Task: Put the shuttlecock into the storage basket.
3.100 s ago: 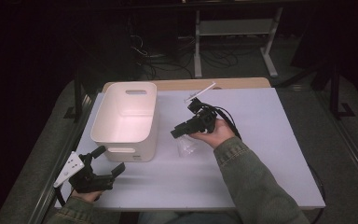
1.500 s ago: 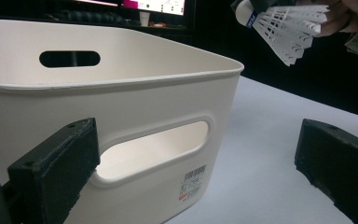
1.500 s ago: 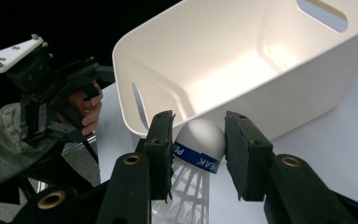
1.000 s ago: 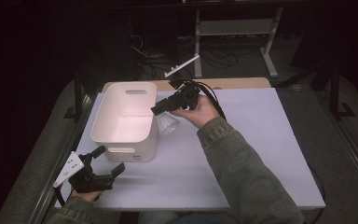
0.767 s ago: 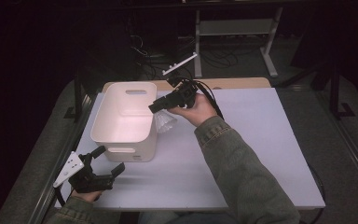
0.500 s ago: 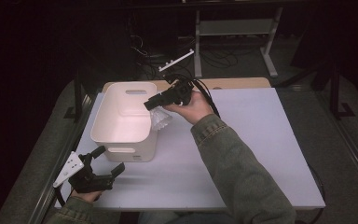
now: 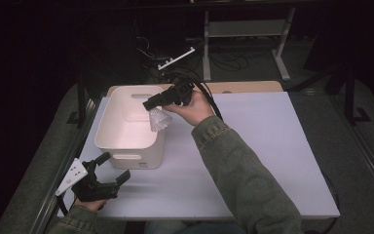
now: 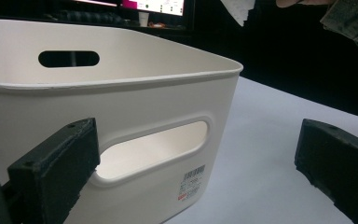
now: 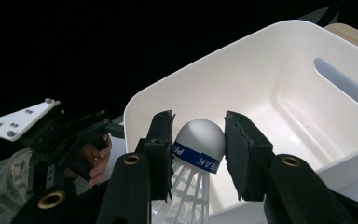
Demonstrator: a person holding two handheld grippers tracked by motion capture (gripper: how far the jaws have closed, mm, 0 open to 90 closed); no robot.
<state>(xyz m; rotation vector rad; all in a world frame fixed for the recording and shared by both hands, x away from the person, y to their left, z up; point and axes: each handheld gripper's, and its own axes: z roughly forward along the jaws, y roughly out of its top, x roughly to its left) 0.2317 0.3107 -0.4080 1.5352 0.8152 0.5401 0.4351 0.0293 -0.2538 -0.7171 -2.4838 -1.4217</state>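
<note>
The shuttlecock (image 9: 199, 149) is clamped by its white cork head between the jaws of the right gripper (image 7: 152, 104), skirt hanging down, at the right-hand rim of the white bin (image 7: 108, 131) as the high view shows it. In the right gripper view the cork, with its blue band, sits above the bin's hollow, and nothing lies on the bin's floor.

A second ago the right gripper held the shuttlecock over the table just right of the bin; it has since carried it leftward to the rim. The left gripper (image 7: 111, 168) has kept its place near the bin's front corner, jaws apart with nothing between them.

The white table (image 7: 272, 146) stands in a dark room with a metal stand (image 7: 246, 29) and cables behind it.
</note>
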